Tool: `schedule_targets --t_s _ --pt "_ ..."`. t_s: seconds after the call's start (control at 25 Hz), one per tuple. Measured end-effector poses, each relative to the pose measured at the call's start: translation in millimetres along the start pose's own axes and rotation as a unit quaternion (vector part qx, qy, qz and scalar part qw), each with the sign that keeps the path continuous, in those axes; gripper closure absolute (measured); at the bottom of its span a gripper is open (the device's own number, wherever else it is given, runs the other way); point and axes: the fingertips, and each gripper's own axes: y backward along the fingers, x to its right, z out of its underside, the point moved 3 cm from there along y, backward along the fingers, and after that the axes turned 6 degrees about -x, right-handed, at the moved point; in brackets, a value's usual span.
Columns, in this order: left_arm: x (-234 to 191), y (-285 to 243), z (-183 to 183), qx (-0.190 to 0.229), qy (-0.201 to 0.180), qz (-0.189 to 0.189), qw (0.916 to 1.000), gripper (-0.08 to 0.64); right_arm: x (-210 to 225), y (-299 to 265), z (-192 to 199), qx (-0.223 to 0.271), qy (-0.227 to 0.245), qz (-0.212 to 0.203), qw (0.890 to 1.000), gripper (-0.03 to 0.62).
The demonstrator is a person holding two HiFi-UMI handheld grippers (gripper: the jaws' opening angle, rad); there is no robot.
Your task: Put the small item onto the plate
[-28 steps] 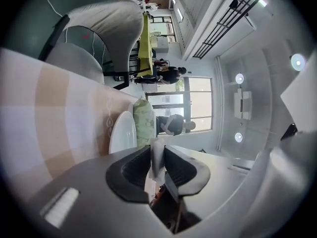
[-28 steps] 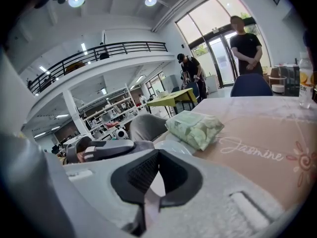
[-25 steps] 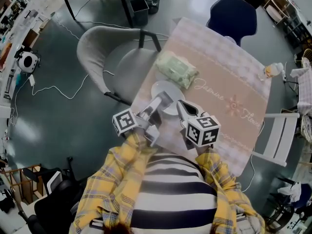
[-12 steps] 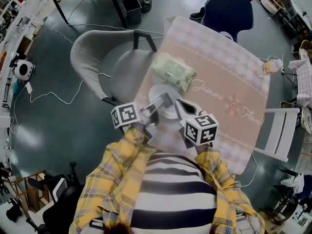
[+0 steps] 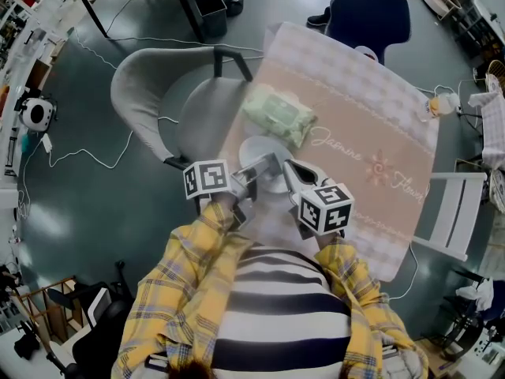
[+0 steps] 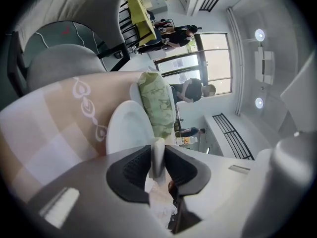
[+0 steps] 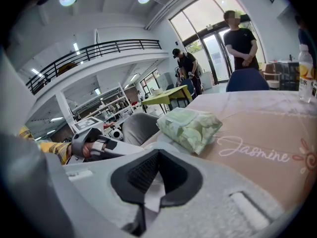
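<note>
A white plate [image 5: 256, 150] sits at the near left corner of the pink tablecloth [image 5: 371, 133]. My left gripper [image 5: 267, 164] hangs over the plate's near edge, shut on a small, thin white item [image 6: 157, 155] that stands upright between its black pads. In the left gripper view the plate [image 6: 124, 128] lies just beyond the jaws. My right gripper [image 5: 290, 170] is close beside it on the right. Its jaws [image 7: 156, 157] meet at the tips, and a white scrap [image 7: 154, 192] shows pinched between the pads.
A green wipes pack [image 5: 280, 115] lies just past the plate, touching its far rim. A grey chair [image 5: 170, 93] stands left of the table and a dark blue chair [image 5: 371, 10] at the far side. A bottle [image 5: 442, 105] stands at the right edge. People stand in the background.
The left gripper has edged up and to the right, closer over the plate. The right gripper has hardly moved. Both grips look the same.
</note>
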Motion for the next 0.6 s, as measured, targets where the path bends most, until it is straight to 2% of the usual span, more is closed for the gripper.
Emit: schedule_targets --t_s 0.36,0.4,0.44,0.6 --pt "3.3 -1.0 -0.9 -0.027 -0.006 -0.007 0.9996 0.463 -0.5 2.4 1.1 0.004 -0.003 -0.001 1.000 0.592" --pt "3.6 -0.6 -1.7 -0.027 -0.008 -0.008 0.9996 0.445 -0.6 2.6 1.2 0.004 -0.003 -0.001 1.000 0.592" --pt "3.7 -0.1 -2.1 -0.028 -0.012 -0.010 0.9995 0.416 -0.7 2.8 1.4 0.004 -0.003 -0.001 1.000 0.592" --pt "5.0 3.0 -2.4 -0.041 -0.062 -0.045 0.9962 0.400 -0.7 3.3 1.7 0.004 -0.004 -0.003 1.000 0.592"
